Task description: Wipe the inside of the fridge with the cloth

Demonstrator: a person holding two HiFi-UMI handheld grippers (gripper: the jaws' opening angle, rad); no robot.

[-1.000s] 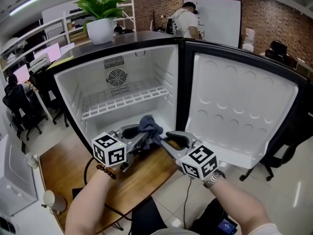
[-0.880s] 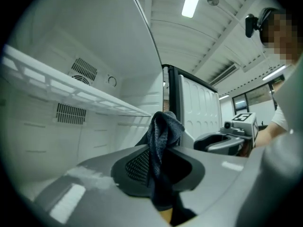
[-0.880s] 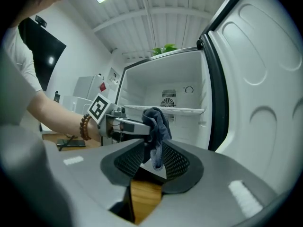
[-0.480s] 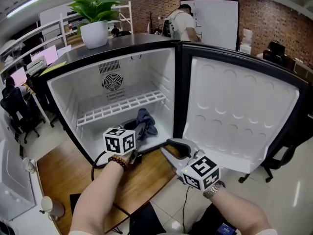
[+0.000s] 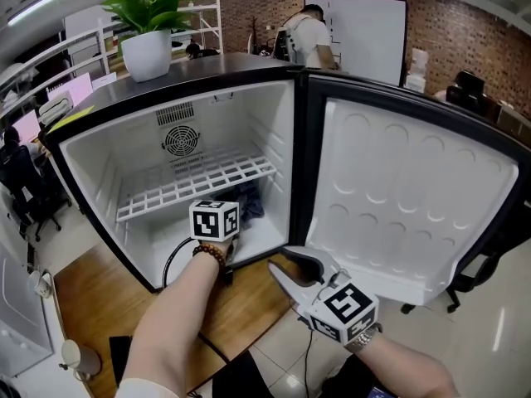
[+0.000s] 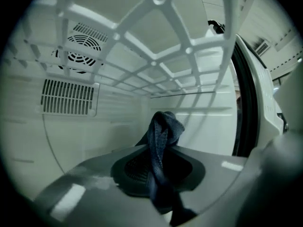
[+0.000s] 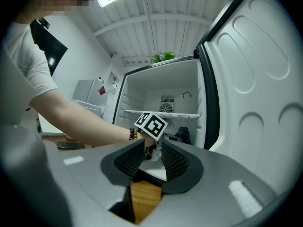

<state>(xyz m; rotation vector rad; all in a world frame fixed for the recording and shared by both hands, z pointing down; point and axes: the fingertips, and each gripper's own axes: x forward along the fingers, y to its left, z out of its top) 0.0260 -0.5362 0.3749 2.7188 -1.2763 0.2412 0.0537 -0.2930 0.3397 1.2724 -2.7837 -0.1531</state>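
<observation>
Left gripper is reached into the open fridge, under the wire shelf, with the jaws clamped on the cloth. The cloth is dark blue and pinched mid-length: a bunched loop sticks up past the jaw tips and a tail hangs down behind them. It sits in the lower compartment on the right side, near the right wall and the door opening. Can't tell if the cloth is touching the fridge floor or a wall. The back wall has a round fan grille with a slotted vent just below it. Right gripper is outside the fridge, low in front of the opening over the wooden board and pointed at the interior; its jaws have a narrow gap with nothing between them. The door is swung fully open to the right. A potted plant stands on top of the fridge, and a person stands at the whiteboard in the background.
</observation>
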